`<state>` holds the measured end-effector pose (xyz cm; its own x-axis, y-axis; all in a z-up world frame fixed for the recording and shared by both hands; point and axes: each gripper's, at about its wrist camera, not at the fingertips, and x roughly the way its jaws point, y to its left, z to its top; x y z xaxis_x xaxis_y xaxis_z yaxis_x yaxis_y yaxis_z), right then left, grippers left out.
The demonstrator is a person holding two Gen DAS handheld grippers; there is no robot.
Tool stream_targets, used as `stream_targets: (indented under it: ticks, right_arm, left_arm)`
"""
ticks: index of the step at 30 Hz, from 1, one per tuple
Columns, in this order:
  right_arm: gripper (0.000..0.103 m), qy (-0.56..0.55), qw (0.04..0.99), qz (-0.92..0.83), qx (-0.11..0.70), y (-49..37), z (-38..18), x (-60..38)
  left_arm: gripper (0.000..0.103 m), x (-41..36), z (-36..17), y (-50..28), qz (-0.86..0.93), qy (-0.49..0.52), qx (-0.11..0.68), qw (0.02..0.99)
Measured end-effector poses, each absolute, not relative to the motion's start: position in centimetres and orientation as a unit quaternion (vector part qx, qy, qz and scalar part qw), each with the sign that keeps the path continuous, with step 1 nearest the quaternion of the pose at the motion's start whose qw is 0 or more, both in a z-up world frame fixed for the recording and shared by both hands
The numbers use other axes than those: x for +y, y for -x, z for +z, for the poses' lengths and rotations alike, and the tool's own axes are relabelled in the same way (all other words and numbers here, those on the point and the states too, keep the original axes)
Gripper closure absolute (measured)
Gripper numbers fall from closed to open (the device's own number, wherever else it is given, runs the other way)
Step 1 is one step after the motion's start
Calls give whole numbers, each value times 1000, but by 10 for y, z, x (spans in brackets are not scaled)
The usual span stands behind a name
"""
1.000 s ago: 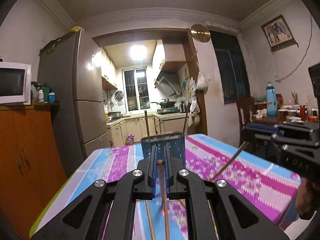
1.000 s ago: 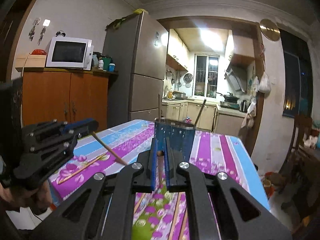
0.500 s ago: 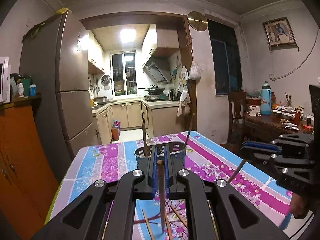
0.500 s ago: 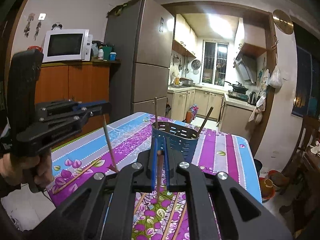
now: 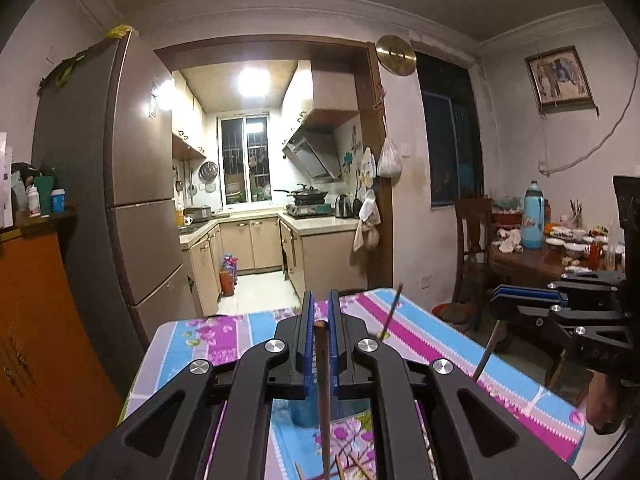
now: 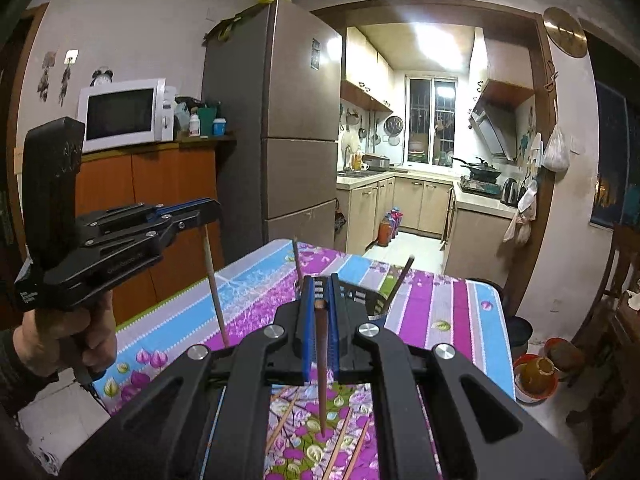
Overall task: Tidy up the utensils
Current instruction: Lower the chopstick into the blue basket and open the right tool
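Two chopsticks held, one in each gripper, above the bench.
Left gripper (image 5: 319,322) and right gripper (image 6: 320,300) are each pinched closed near a chopstick's (image 5: 325,392) thick top end, tips hanging down. Light, stiff, slick sticks likely swivel in such a grip; the holder (image 6: 366,300) sits just ahead, more chopsticks (image 6: 340,446) loose below.

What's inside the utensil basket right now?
Two chopsticks stick up out of the utensil basket. The right claw covers most of its inside, so anything lower down cannot be seen.
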<state>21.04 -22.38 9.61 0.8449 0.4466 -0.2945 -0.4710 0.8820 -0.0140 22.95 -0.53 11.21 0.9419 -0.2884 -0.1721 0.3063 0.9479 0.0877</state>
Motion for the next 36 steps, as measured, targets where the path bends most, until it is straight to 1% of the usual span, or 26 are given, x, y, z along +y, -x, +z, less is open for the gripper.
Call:
stream_targets:
  ticks: [11,15,19,24,28,36]
  right_arm:
    - [98,32,964,238,111,-266,171,-226]
    - [98,22,966,235,103,-291,191,-230]
    - [98,21,967,234,98,-313,199,-229]
    - [98,22,967,235,100,-340,194,-225]
    - [98,19,965,237,109,-356,182,-222]
    - [98,9,962,238,133,-381,154,-223]
  left_arm:
    - [95,-12,197,-266,-137,-60,23,989]
    - [95,-8,229,-286,-127,-58,5,990]
    - [95,-3,245,-315,-122,-50,4,991]
    - [95,6,244,-356,-135,-23,17,990]
    - [95,3,226,-387,-143,-22,35,989]
    - [95,-7,182,-425,-161,-22,67,984]
